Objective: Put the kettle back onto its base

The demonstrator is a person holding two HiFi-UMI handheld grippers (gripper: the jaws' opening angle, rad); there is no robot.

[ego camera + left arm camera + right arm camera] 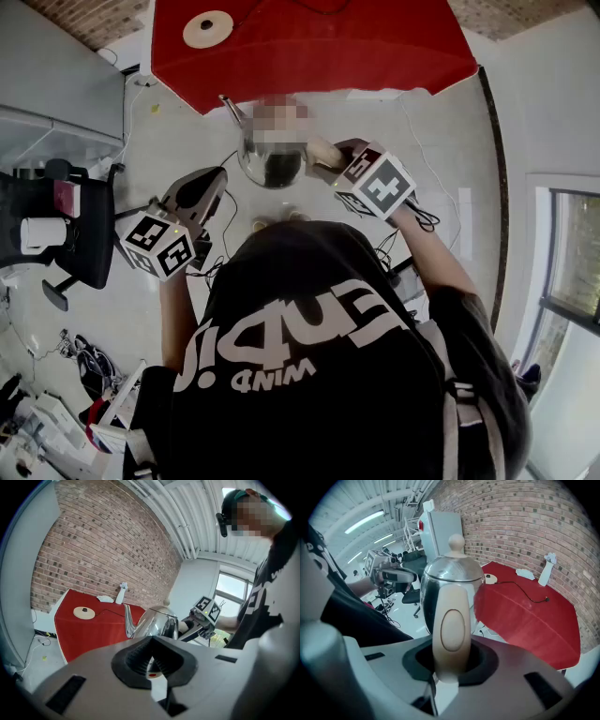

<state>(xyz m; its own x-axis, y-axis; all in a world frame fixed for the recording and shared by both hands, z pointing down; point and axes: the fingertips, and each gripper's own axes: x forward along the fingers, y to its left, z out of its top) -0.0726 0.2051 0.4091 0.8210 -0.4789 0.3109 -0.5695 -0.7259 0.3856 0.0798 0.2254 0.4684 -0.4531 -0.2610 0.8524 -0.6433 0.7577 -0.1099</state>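
Brick-walled room point(93, 550), pale floor point(159, 131), table under a red cloth point(309, 47) at the far side. Round cream kettle base point(208, 29) sits on the cloth near one corner, with a dark cord point(520, 590) trailing across the red top. Steel kettle point(272, 159) is off the base and well apart from it, held in the air over the floor just short of the table edge. It is upright, the spout point(231, 110) points toward the table, and the lid with its pale knob point(456, 542) is on. Right gripper point(328, 159) carries it, jaws clenched on the cream handle point(450, 630), which stands upright between them in the right gripper view. Left gripper point(211, 183) is beside the kettle on the spout side, apart from it. Its jaws are drawn together with nothing between them in the left gripper view. Black office chair point(75, 225) stands on the floor at the person's left.
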